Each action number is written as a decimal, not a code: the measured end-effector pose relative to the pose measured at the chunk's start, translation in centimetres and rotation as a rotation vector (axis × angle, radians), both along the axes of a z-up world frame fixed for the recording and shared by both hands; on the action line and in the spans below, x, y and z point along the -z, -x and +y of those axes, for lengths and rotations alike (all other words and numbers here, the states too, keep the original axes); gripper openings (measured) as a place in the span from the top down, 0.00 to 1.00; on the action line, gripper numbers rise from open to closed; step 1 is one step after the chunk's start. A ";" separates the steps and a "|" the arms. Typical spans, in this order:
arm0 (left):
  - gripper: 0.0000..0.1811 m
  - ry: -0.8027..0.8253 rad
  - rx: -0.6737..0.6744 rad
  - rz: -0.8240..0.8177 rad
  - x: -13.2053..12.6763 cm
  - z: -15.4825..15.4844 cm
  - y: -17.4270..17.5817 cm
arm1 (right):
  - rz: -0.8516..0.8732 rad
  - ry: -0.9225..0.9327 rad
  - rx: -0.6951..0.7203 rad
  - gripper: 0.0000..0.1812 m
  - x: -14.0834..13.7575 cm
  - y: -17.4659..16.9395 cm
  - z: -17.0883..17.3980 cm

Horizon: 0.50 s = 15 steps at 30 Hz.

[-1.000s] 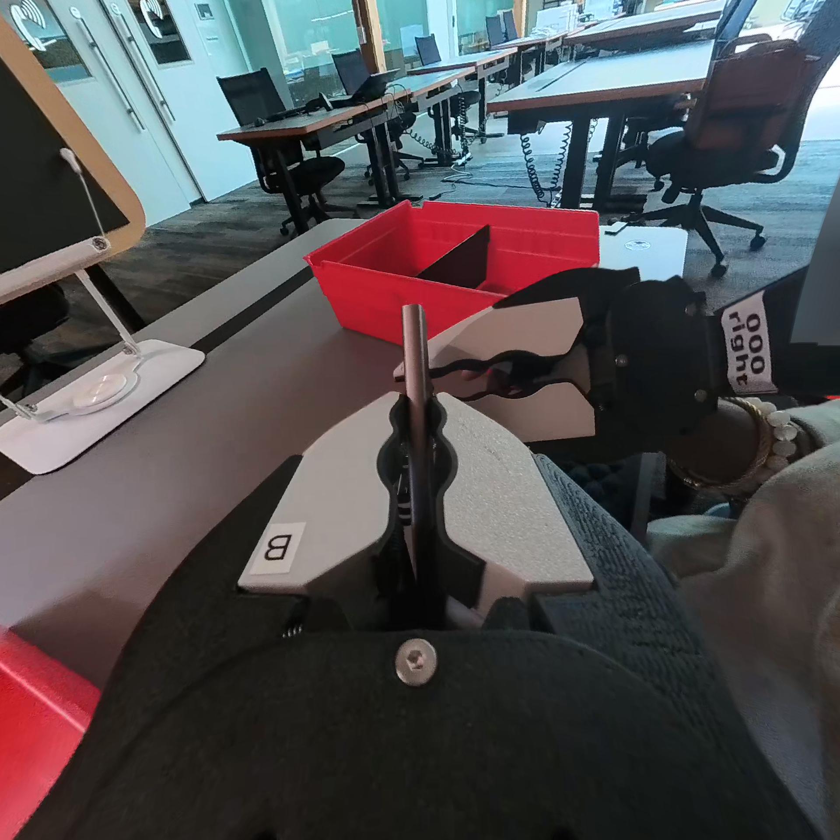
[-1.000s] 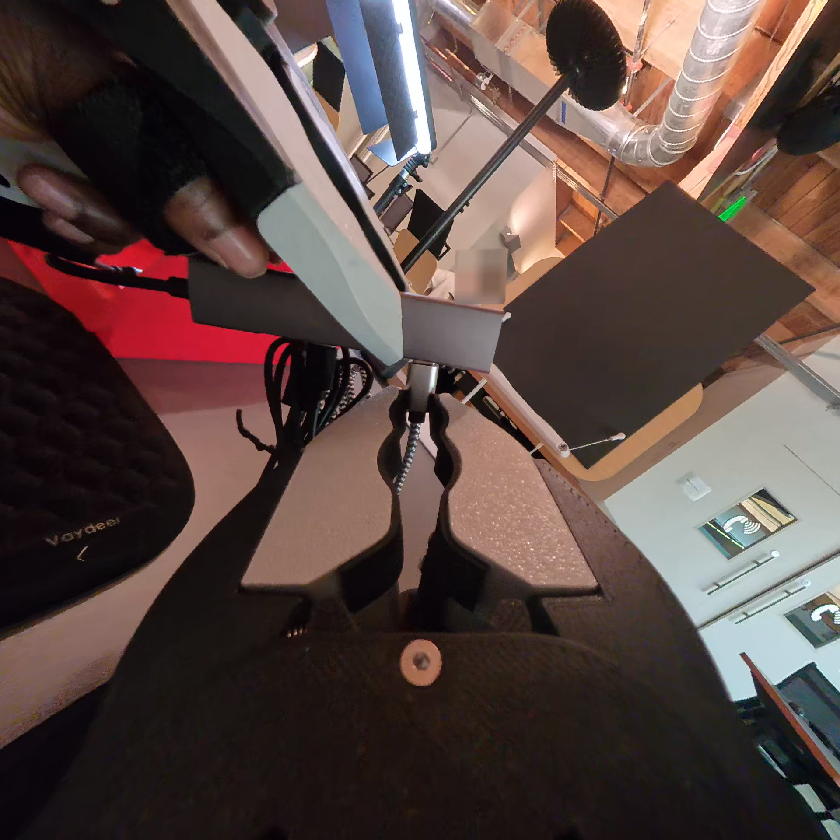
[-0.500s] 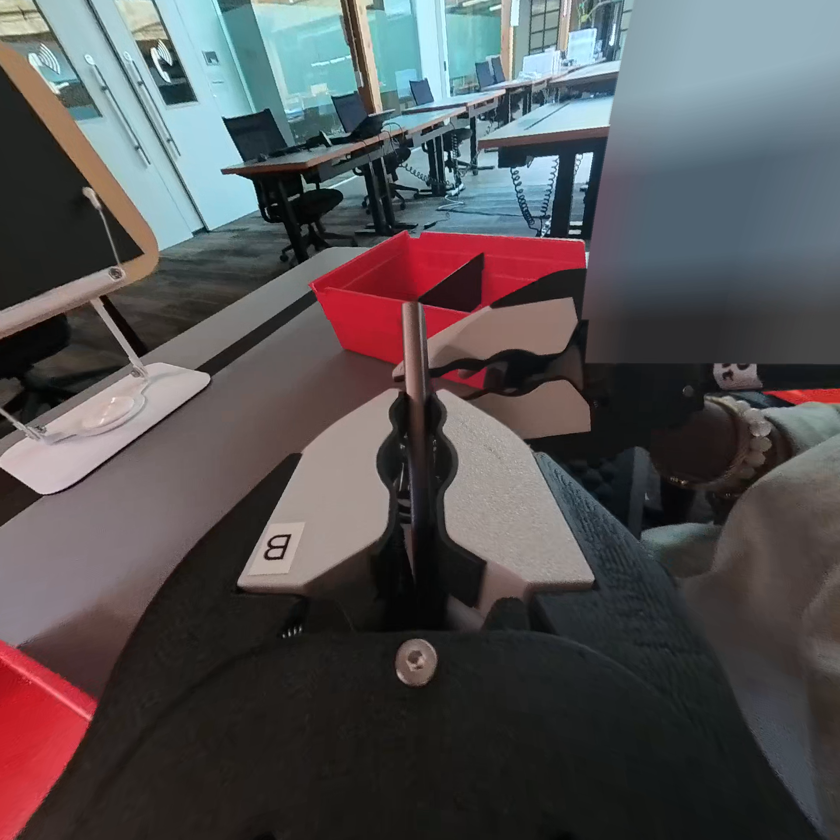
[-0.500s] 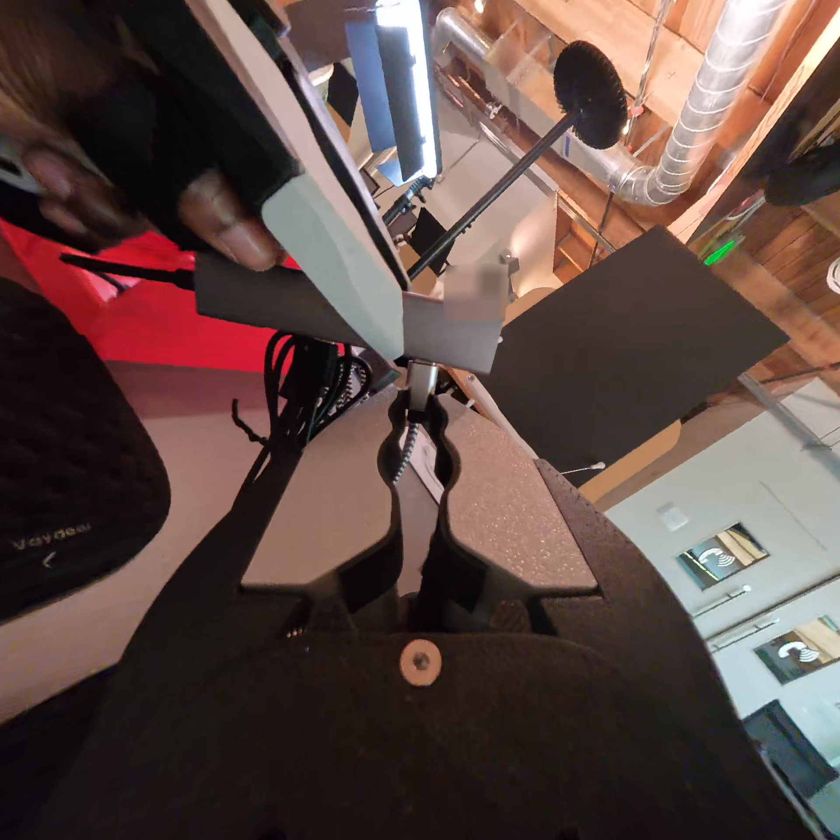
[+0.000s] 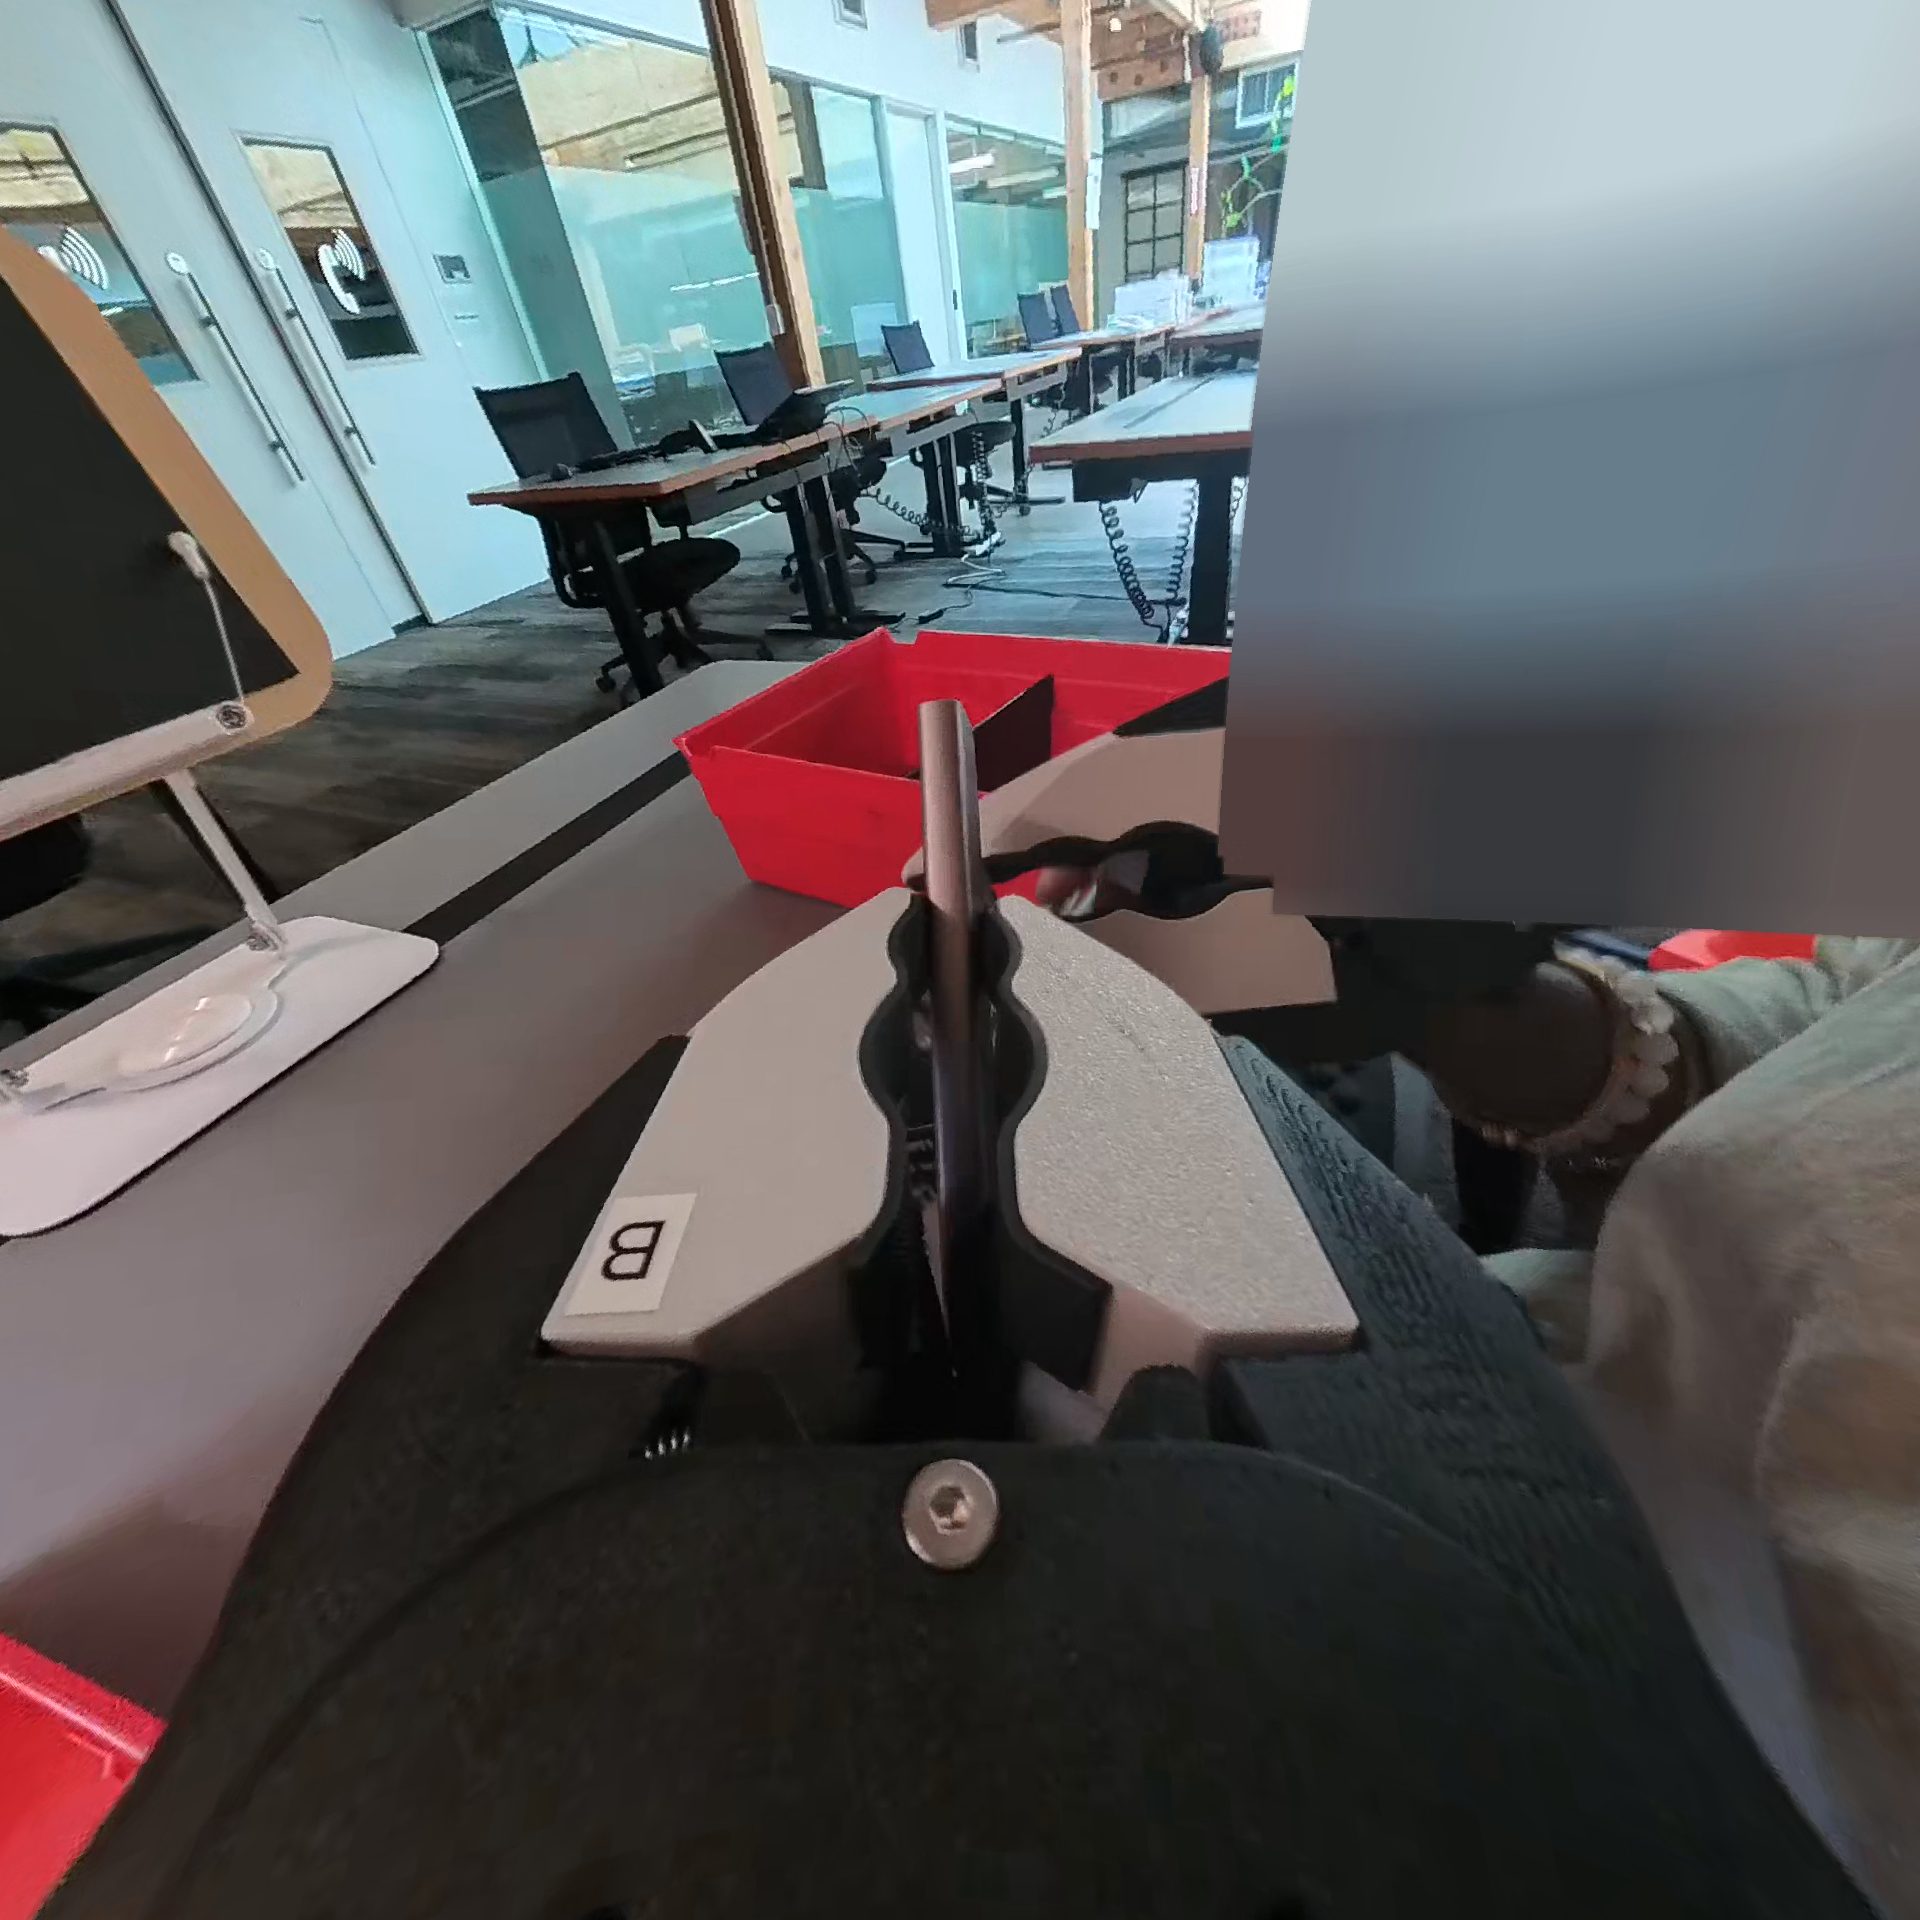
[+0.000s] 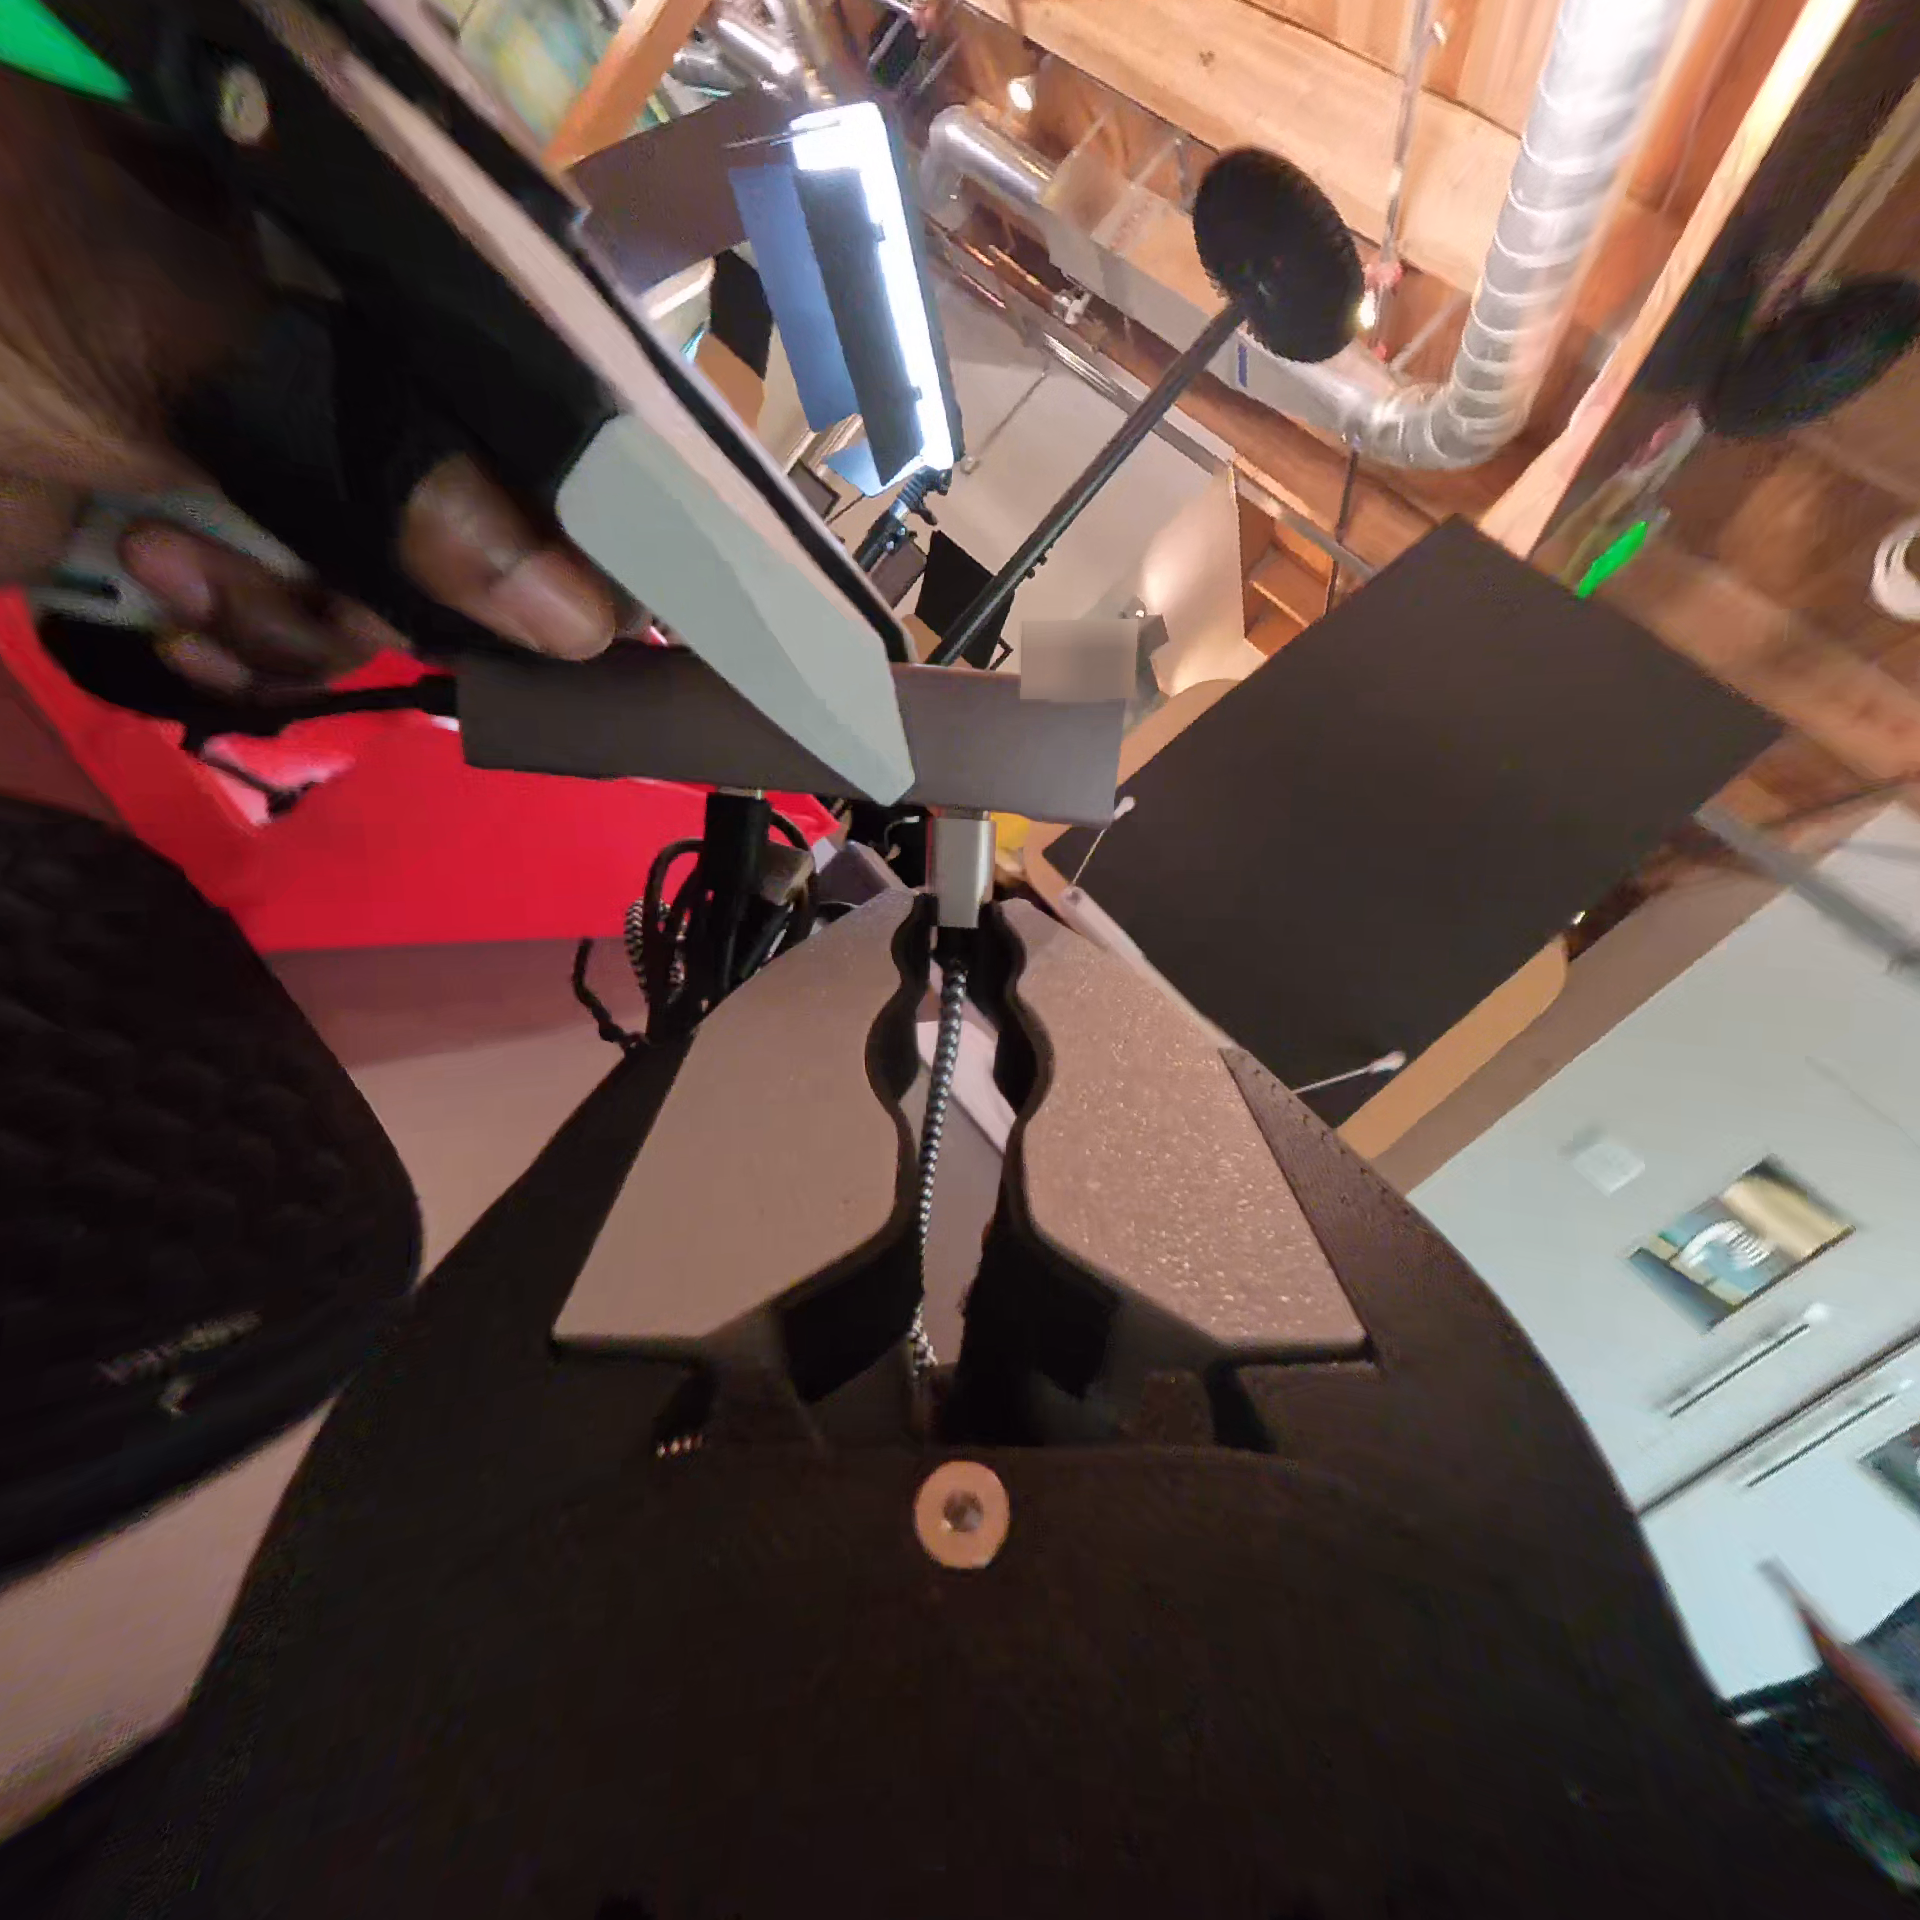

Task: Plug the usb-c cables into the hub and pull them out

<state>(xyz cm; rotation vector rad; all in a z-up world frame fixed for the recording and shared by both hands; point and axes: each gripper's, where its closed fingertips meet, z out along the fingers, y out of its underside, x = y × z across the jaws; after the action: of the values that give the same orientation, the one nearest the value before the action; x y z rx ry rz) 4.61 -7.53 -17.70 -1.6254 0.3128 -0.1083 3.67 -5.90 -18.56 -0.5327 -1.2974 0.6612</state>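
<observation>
My left gripper (image 5: 948, 920) is shut on the thin grey hub (image 5: 948, 810), which stands edge-on between its fingers above the desk. In the right wrist view the hub (image 6: 1018, 738) lies crosswise, with a left finger (image 6: 727, 613) clamped over it. My right gripper (image 6: 956, 920) is shut on the silver USB-C plug (image 6: 956, 868) of a braided cable (image 6: 935, 1091). The plug's tip meets the hub's lower edge. I cannot tell how deep it sits. The right gripper (image 5: 1039, 868) also shows in the left wrist view, coming in from the right at the hub.
A red bin (image 5: 831, 810) stands on the grey desk (image 5: 468, 1039) behind the hub. A white stand (image 5: 208, 997) holds a black board at left. A bundle of cables (image 6: 727, 914) and a black pad (image 6: 156, 1091) lie below. A person's hand (image 6: 499, 561) holds the left gripper. Less than 4 cm separates the two grippers' tips.
Both grippers have tilted and risen together, so the bin sits lower in the left view. The hub and the plug keep the same relation. Both grips are unchanged.
</observation>
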 end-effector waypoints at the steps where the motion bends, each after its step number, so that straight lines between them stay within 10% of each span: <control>1: 0.96 -0.009 -0.004 -0.025 -0.1 0.0 0.3 | 0.006 0.097 -0.001 0.95 0.1 0.3 -0.2; 15: 1.00 -0.134 0.015 -0.121 -1.9 -2.1 2.1 | -0.082 0.094 0.098 0.95 1.2 -1.6 4.4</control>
<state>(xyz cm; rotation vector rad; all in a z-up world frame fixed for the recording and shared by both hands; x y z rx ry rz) 2.46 -9.59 -15.77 -1.4776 0.2347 -0.1924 5.28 -1.53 -19.73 -0.7018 -1.3130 0.6262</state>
